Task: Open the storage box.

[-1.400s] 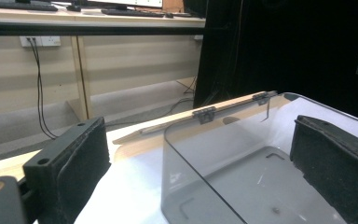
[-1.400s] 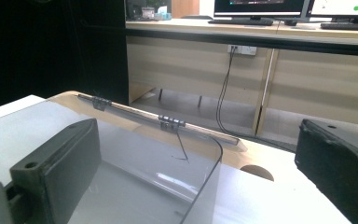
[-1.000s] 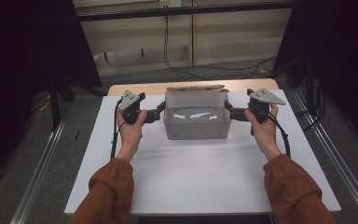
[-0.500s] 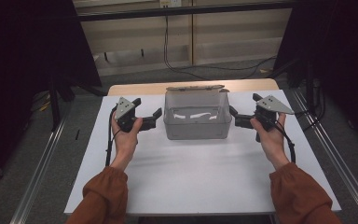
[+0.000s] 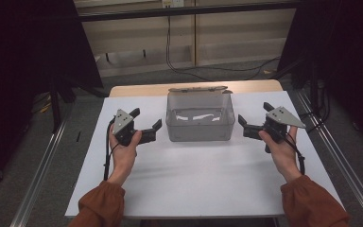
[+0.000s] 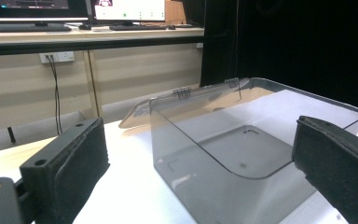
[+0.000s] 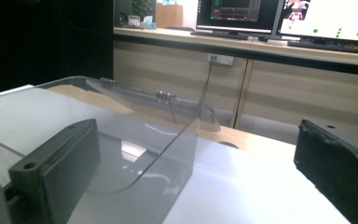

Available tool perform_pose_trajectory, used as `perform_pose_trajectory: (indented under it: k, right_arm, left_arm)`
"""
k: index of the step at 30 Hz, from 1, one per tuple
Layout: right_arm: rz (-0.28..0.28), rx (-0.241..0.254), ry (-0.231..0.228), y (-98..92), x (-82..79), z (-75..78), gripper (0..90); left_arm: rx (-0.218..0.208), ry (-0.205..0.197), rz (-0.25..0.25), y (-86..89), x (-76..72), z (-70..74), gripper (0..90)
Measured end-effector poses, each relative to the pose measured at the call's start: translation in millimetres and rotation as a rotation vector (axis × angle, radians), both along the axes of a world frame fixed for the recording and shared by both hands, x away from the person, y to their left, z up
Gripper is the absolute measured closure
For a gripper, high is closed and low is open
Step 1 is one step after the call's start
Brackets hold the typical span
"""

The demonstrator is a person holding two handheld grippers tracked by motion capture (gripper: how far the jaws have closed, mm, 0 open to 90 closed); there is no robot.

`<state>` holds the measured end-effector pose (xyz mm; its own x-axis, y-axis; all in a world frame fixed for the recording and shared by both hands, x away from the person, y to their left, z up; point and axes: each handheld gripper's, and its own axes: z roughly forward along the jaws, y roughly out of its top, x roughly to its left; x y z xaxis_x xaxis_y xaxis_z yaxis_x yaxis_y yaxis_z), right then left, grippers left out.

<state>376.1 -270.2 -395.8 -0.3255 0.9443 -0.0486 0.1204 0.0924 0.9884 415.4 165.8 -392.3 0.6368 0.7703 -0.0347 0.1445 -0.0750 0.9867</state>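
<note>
A: Left claw first. What's changed?
B: It has backed off the clear box. A second ago it sat against the box's left wall; now it hangs just beside it, jaws apart, holding nothing.
A: Box itself?
B: Same spot, mid-back of the white surface, upright, empty, hinged lid flipped open behind it.
A: Right claw?
B: Same story: pulled away from the right wall, jaws apart, nothing between them.
A: Meaning?
B: Looks like the box has just been set down and released, so placement is likely finished. Both hands seem to be retreating.
</note>
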Motion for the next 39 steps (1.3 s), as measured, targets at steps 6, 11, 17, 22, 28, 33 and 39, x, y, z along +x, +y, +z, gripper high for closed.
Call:
perform_pose_trajectory:
  k: [6,11,17,22,28,33,39]
  right_arm:
    - [-0.011,-0.003,-0.011,-0.1,-13.4,-3.9,0.2]
    - [-0.026,0.000,-0.023,-0.1,-25.3,-8.6,0.3]
    - [-0.040,-0.002,-0.012,-0.6,-38.9,-13.9,0.2]
    - [-0.053,0.009,-0.004,-2.9,-48.9,-19.4,0.1]
    - [-0.064,0.015,-0.001,-6.8,-59.7,-20.3,0.1]
    - [-0.078,0.004,0.003,-11.9,-69.4,-22.1,0.1]
    - [-0.107,0.015,0.002,-22.1,-82.7,-24.2,0.3]
  left_arm:
    - [-0.022,0.019,0.020,7.0,-11.3,-6.7,3.4]
    - [-0.022,0.019,0.039,13.4,-20.7,-12.1,3.2]
    - [-0.019,0.035,0.049,19.9,-32.1,-13.5,3.0]
    - [-0.031,0.043,0.063,23.8,-47.5,-16.8,3.0]
    - [-0.029,0.052,0.084,29.8,-56.2,-21.8,3.0]
    - [-0.030,0.059,0.103,36.4,-63.5,-23.7,3.1]
    - [-0.043,0.030,0.133,39.2,-73.7,-23.0,3.1]
